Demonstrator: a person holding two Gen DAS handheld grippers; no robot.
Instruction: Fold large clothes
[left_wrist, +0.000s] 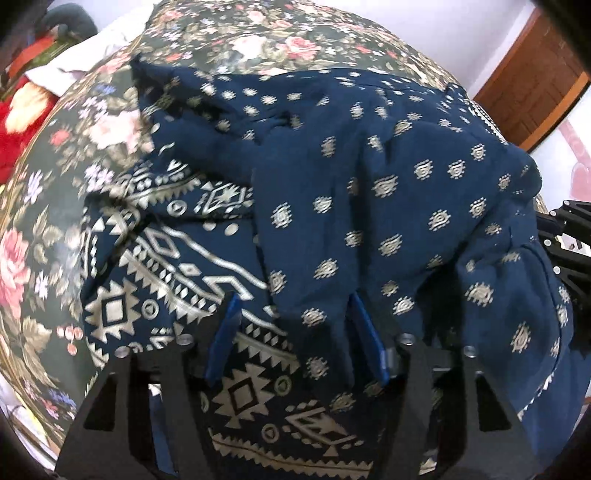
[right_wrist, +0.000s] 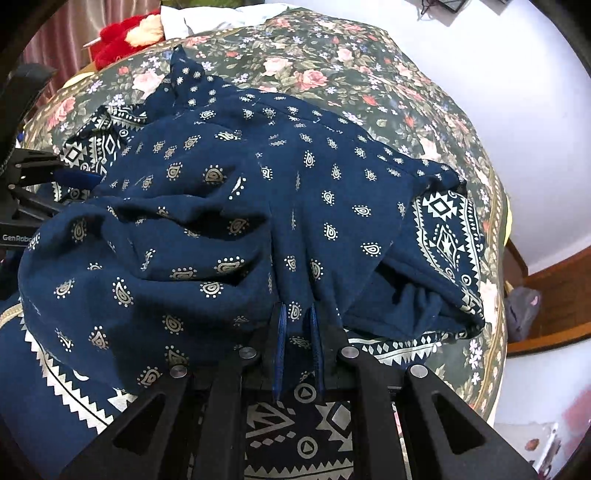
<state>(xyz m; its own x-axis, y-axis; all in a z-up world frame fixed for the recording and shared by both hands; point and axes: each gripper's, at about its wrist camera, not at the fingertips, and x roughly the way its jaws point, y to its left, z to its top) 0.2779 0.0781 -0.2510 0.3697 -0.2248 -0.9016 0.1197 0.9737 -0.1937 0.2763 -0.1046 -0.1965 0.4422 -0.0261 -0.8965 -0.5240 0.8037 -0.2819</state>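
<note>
Garment (right_wrist: 229, 206): navy, pale paisley dots; border of cream geometric zigzags and diamonds. Bedspread (right_wrist: 332, 62): dark green, pink roses, small lilac flowers. Tongs' pads (left_wrist: 364, 332): blue; frames black. Red plush (left_wrist: 14, 122) at the bed's far edge.

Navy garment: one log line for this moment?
right gripper: shut on navy garment | left gripper: open over it | surface: floral bedspread

Both my hand-held grippers point steeply down, side by side.

My left hand-held gripper (left_wrist: 291, 306) has its blue fingers (left_wrist: 227, 336) spread apart, with cloth lying between them but not pinched (the pads stand clear of it). My right hand-held gripper (right_wrist: 298, 314) has its blue fingers (right_wrist: 282, 332) drawn close together, clamped on a fold of the navy patterned garment (right_wrist: 258, 206). Each one's black frame shows at the edge of the other's view.
</note>
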